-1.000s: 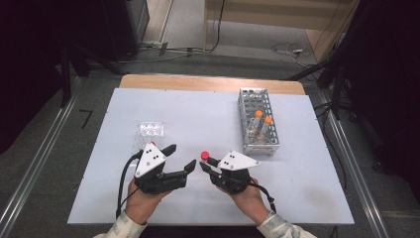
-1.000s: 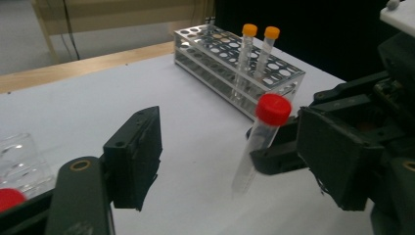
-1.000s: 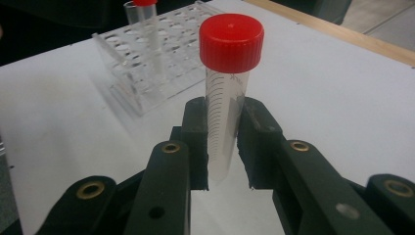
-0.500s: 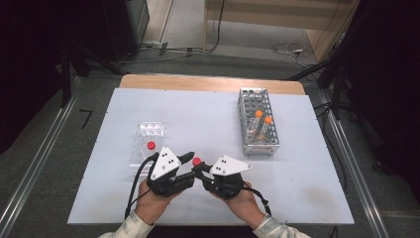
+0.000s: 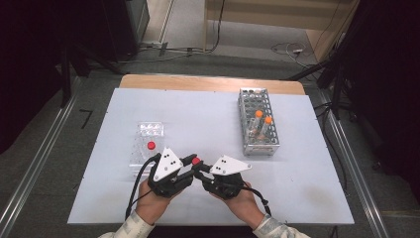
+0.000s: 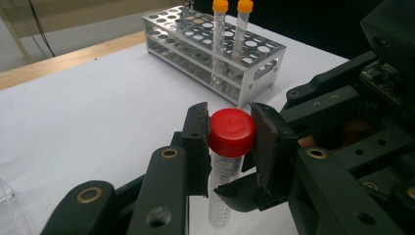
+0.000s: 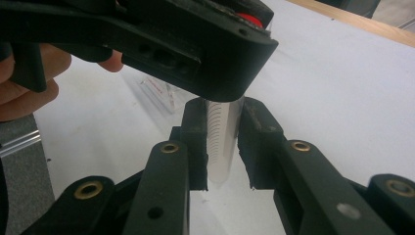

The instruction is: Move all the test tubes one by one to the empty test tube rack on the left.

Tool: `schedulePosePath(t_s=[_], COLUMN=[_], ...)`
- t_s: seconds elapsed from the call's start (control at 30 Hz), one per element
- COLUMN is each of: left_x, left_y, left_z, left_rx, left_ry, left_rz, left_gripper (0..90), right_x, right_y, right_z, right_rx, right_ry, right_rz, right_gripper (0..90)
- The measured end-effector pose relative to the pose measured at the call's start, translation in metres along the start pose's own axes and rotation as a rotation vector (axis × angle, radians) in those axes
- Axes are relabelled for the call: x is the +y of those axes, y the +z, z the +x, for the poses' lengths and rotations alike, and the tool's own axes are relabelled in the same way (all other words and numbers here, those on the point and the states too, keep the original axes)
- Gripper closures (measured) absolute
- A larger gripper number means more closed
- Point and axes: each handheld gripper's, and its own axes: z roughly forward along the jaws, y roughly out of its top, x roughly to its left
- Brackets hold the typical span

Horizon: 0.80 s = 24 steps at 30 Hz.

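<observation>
Uncapping a tube held between both grippers

Low over the bench's [image 5: 307, 188] near edge, the right gripper [image 7: 222, 147] pinches the tube [image 7: 222, 142] body; the left gripper's [image 6: 230, 142] jaws have just closed around its red cap [image 6: 231, 131]. Next, probably: twist the cap off, body steady. Beyond stands the metal rack [image 5: 258, 126].

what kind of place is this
Probably a lab bench set up for recording: a metal tube rack with orange-capped tubes, a red-capped tube in hand, and a clear rack on a white table.
</observation>
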Motion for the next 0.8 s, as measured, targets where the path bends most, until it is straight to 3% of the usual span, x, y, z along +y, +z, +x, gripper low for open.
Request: schedulePosePath(t_s=[0.17,0.3,0.5,0.8], left_x=[0.002,0.006,0.012,0.016], left_y=[-0.006,-0.015,-0.032,-0.055], left_z=[0.006,0.015,0.033,0.052], left_rx=[0.011,0.028,0.066,0.127], left_ry=[-0.012,-0.041,-0.087,-0.121], left_rz=[-0.007,-0.025,-0.056,-0.088], left_gripper=[69.8,69.8,69.8,69.8], right_x=[0.001,0.001,0.0,-0.001], right_y=[0.0,-0.001,-0.003,-0.003], right_z=[-0.001,-0.006,-0.011,-0.012], right_rx=[0.022,0.024,0.014,0.009], right_ry=[-0.005,0.016,0.028,0.029], right_rz=[0.014,0.027,0.032,0.038], right_gripper=[40.7,29.3,26.1,25.6])
